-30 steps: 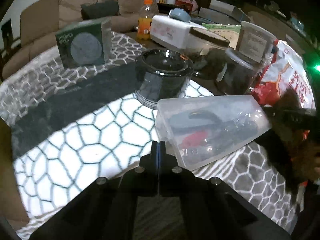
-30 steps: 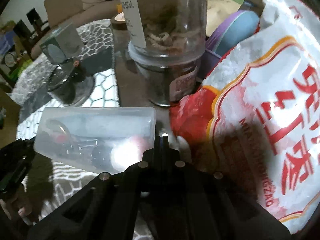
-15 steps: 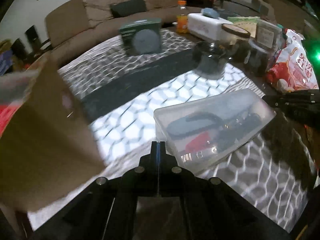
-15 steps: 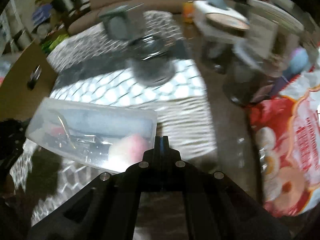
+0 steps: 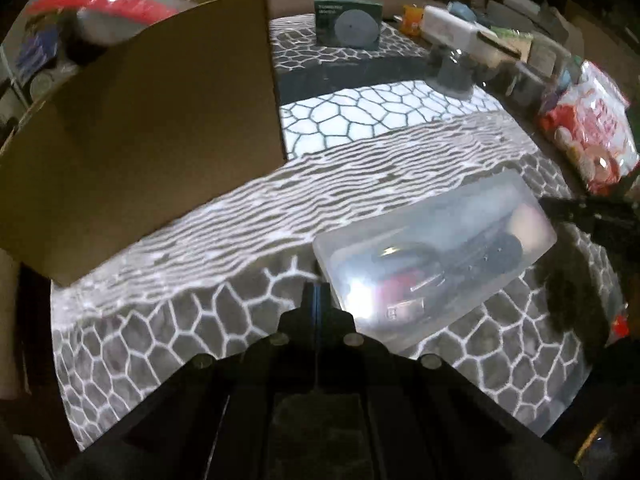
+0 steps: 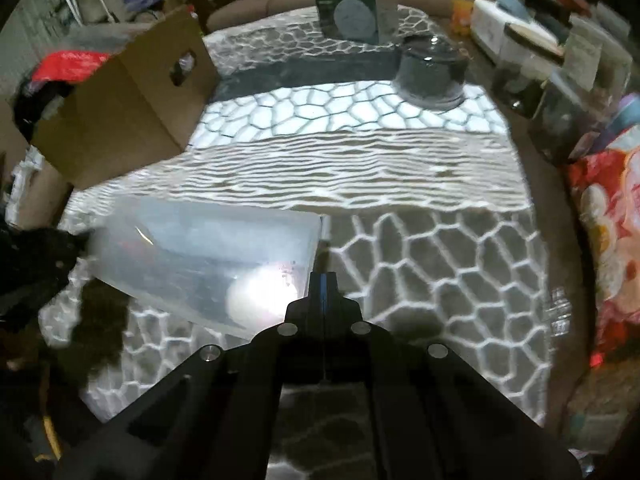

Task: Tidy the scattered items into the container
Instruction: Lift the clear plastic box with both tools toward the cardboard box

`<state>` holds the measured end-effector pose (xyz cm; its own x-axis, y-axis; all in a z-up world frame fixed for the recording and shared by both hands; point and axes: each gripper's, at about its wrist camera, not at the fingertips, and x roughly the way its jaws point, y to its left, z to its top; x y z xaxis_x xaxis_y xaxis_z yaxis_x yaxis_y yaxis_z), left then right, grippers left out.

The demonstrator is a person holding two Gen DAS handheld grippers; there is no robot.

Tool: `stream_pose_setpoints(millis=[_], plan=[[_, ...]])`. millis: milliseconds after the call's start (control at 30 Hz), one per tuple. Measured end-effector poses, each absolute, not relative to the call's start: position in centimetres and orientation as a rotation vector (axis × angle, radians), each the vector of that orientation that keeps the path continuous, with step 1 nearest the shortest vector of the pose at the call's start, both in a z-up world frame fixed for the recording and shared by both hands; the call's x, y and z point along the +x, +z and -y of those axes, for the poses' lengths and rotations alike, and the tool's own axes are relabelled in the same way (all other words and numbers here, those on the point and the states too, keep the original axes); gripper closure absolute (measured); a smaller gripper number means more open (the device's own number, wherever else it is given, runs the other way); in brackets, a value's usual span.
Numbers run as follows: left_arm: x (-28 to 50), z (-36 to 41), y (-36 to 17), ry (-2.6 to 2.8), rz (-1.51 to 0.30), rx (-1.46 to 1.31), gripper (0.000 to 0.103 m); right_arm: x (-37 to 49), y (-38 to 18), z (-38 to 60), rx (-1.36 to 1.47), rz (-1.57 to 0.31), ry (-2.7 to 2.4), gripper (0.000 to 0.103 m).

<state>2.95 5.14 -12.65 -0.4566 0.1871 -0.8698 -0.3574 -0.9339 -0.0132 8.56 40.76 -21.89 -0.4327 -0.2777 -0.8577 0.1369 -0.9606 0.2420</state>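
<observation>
Left-wrist view: both my grippers, left [image 5: 316,292] and right [image 6: 323,282], pinch 1 translucent plastic box [image 5: 436,256] by its ends, short of the cardboard carton [image 5: 160,120]; jars [image 6: 432,72] remain out.

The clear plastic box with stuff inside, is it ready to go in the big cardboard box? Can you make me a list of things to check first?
1. Left tongs pinch the clear plastic box at its edge: ok, shut on its near end.
2. Right tongs pinch the other end: ok, shut at its edge.
3. Things stay inside the plastic box: ok, a red item and dark items show through its wall.
4. Cardboard box within view: ok, it stands to the left on the patterned cloth.
5. Room inside the cardboard box: cannot tell, its inside is hidden.
6. Path clear: ok, only cloth lies between.
</observation>
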Motion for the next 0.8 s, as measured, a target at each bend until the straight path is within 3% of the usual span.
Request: stream_pose_setpoints(millis=[100, 233, 300, 400, 433, 500, 567, 633, 667, 800], plan=[[3.3, -3.1, -11.9, 2.463, -0.11, -1.374, 0.099, 8.8, -22.2, -42.2, 1.488, 0.325, -2.453, 0.099], [3.7, -1.2, -12.2, 2.505, -0.001, -1.341, 0.071, 8.9, -22.5, -44.4, 1.446, 0.563, -2.436, 0.094], [3.7, -1.1, -12.6, 2.513, 0.01, -1.343, 0.071, 8.7, -22.7, -45.1, 1.429, 0.65, -2.429, 0.086], [3.5, -0.9, -13.0, 2.516, 0.017, -1.349, 0.069, 8.4, -22.5, -44.7, 1.448, 0.58, -2.472, 0.083], [3.6, -0.9, -13.1, 2.516, 0.015, -1.345, 0.064, 8.4, -22.4, -44.4, 1.451, 0.551, -2.482, 0.08], [4.0, -1.1, -13.1, 2.48, 0.042, -1.319, 0.049, 8.3, -22.1, -43.9, 1.442, 0.511, -2.498, 0.058], [4.4, -1.8, -13.0, 2.429, 0.065, -1.286, 0.034, 8.3, -22.1, -43.4, 1.419, 0.492, -2.476, 0.056], [4.6, -2.7, -13.0, 2.382, 0.065, -1.263, 0.026, 8.3, -22.4, -42.9, 1.418, 0.478, -2.448, 0.045], [4.5, -3.2, -13.1, 2.362, 0.073, -1.256, 0.025, 8.2, -22.6, -42.9, 1.42, 0.486, -2.435, 0.038], [3.6, -4.5, -14.0, 2.275, 0.15, -1.276, 0.025, 7.5, -24.1, -42.6, 1.43, 0.633, -2.292, 0.039]])
